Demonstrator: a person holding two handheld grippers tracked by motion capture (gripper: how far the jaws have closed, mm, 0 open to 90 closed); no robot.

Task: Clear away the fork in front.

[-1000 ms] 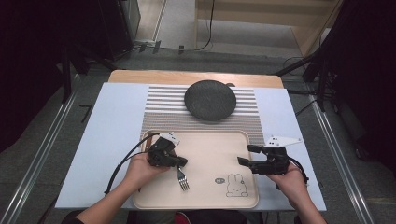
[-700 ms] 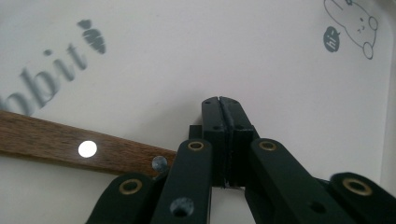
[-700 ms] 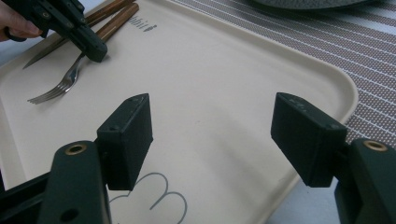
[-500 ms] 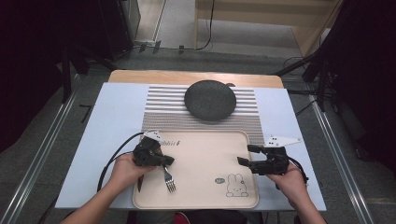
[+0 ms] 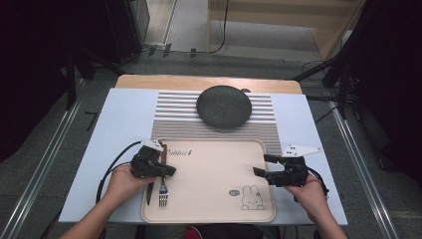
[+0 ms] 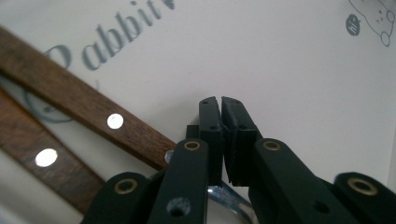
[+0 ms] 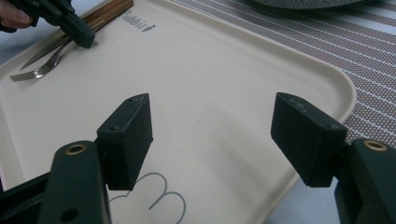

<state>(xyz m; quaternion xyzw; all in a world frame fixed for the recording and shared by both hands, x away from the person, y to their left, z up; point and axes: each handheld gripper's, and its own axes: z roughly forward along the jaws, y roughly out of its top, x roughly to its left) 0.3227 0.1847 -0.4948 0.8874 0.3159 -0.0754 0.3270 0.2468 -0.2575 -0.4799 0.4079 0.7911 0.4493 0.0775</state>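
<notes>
The left tongs (image 5: 166, 170) sat over the left part of the beige tray (image 5: 214, 209), directly above the cutlery, with the jaws almost together and only a thin slit between the pads. The jaws had just been opening slightly, and the left gripper view showed nothing between the pads (image 6: 210, 135). The fork (image 5: 162, 191) lay flat on the tray just beside its left rim, tines toward the person, with its wooden handle (image 6: 88, 105) running away under the left tongs. A knife (image 5: 150, 191) lay just beside the fork on the side nearer the rim, roughly parallel to it, and its brown handle (image 6: 42, 156) with a bright rivet appeared in the left gripper view. Whether the left tongs touched either handle could not be told. The right tongs (image 5: 262, 166) hung over the right edge of the tray with the jaws wide apart and nothing between them. The right gripper view looked across the bare tray floor (image 7: 205, 93) toward the left tongs (image 7: 86, 39) and the fork (image 7: 39, 69). The tray carried the printed word "Rabbit" near its far left corner and a rabbit drawing (image 5: 253, 197) near its near right corner. Beyond the tray, a dark round plate (image 5: 224, 106) rested on a striped mat (image 5: 174, 119). Everything stood on the pale surface (image 5: 112, 129).
</notes>
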